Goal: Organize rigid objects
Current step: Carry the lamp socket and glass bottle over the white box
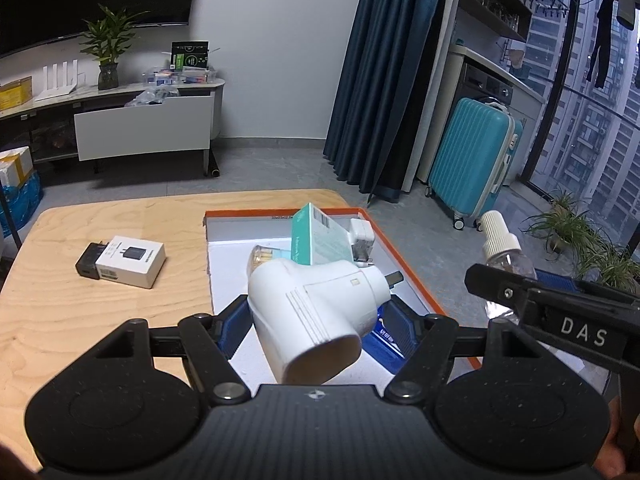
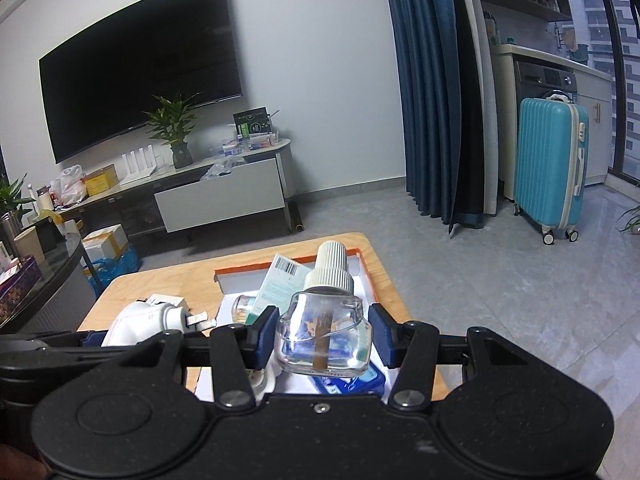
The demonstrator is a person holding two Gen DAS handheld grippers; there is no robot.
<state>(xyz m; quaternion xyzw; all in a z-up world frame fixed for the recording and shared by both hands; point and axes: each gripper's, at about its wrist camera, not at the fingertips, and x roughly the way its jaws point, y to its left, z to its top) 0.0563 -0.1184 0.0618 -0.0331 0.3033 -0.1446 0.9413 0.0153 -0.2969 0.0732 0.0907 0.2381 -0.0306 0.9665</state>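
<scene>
My left gripper (image 1: 318, 320) is shut on a white plug-in device (image 1: 316, 308) with metal prongs, held just above the near end of an orange-rimmed tray (image 1: 394, 248). My right gripper (image 2: 322, 334) is shut on a clear glass bottle (image 2: 324, 336) with a ribbed white cap and a brown wick, above the same tray (image 2: 362, 258). That bottle (image 1: 506, 256) and the right gripper's arm show at the right of the left wrist view. In the tray lie a teal box (image 1: 318, 240), a white charger (image 1: 362, 240), a small jar (image 1: 262, 258) and a blue packet (image 2: 348, 380).
A white charger box (image 1: 132, 260) with a black adapter (image 1: 89, 266) beside it lies on the wooden table (image 1: 100, 320) left of the tray. Beyond the table are a TV cabinet (image 2: 216, 196), a blue curtain (image 1: 384, 80) and a teal suitcase (image 2: 550, 172).
</scene>
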